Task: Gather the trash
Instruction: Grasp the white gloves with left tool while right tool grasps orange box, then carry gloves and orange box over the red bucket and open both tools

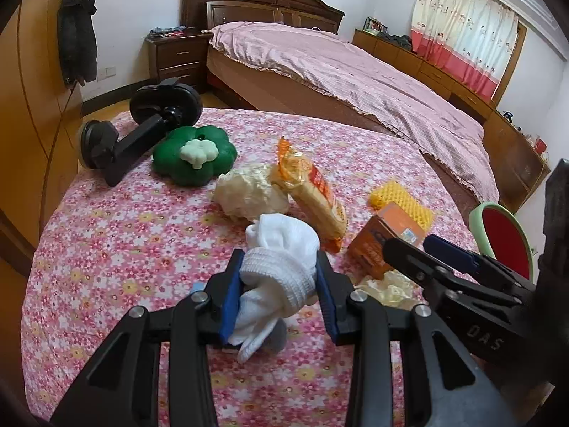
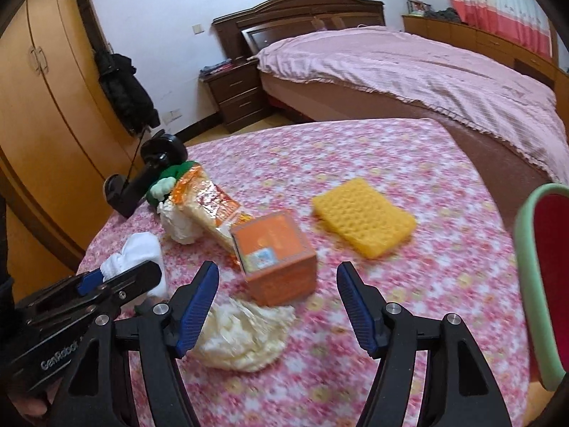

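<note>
- Here, left tool (image 1: 281,286) is clamped on a white sock (image 1: 281,270), blue pads pressing its ribbed cuff from both sides; toe end hangs below the jaws, above the floral worktop (image 1: 124,249).
- Right tool (image 2: 277,302) stands wide with nothing between its jaws; orange box (image 2: 274,256) sits just ahead of it, crumpled cream wrapper (image 2: 242,341) lies under and beside its left finger.
- Further ahead of the left tool: second crumpled paper wad (image 1: 249,192) touching a cracker packet (image 1: 313,195); yellow foam net (image 2: 362,220) well ahead-right of the right tool.
- Handling, my judgement: the wrappers are light, soft and springy, so pinch across the bulk, not an edge. Box is light and stiff; take it across two opposite flat faces. Packet film looks slippery and its contents brittle; grip gently mid-length.
- Hard to read: right wrist view is motion-blurred. Red-and-green rim (image 2: 544,284) at far right is cut off; cannot tell whether it is the bin. Sock may not be trash at all.
</note>
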Available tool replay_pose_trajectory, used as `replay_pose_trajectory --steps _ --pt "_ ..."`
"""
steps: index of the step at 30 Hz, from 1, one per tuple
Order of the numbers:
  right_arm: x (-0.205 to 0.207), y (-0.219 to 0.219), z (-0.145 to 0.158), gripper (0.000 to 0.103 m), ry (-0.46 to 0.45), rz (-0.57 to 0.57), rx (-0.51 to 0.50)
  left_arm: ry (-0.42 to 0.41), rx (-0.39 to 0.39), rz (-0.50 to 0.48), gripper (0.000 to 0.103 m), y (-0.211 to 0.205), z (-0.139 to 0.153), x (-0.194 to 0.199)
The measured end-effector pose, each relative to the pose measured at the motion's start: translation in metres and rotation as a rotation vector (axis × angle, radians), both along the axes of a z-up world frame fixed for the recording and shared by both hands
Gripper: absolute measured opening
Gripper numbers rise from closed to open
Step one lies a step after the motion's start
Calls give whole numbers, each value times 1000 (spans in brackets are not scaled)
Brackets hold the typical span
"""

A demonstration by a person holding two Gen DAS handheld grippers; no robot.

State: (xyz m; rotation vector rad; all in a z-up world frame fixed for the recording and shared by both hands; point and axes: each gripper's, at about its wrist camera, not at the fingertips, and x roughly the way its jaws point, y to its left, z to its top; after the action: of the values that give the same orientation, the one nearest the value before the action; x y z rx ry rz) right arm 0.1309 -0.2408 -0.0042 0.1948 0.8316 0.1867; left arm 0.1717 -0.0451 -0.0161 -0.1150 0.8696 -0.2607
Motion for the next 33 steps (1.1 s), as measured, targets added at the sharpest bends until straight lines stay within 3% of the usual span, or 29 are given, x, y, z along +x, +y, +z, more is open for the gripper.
replay_pose_trajectory --steps 4,6,12,18,33 --pt "4 8 -6 66 -8 21 -1 12 -11 -3 38 2 -4 0" --pt "3 12 -8 49 -15 25 -24 13 -12 -1 39 2 -4 0" --pt "-6 11 -4 49 -61 32 -40 9 -11 -8 39 -4 -4 -2" --pt "-28 -9 12 49 -138 -34 2 -11 -15 -41 39 -14 1 -9" --pt "-106 -99 38 49 -266 -381 -22 -142 -10 -283 39 -102 29 -34"
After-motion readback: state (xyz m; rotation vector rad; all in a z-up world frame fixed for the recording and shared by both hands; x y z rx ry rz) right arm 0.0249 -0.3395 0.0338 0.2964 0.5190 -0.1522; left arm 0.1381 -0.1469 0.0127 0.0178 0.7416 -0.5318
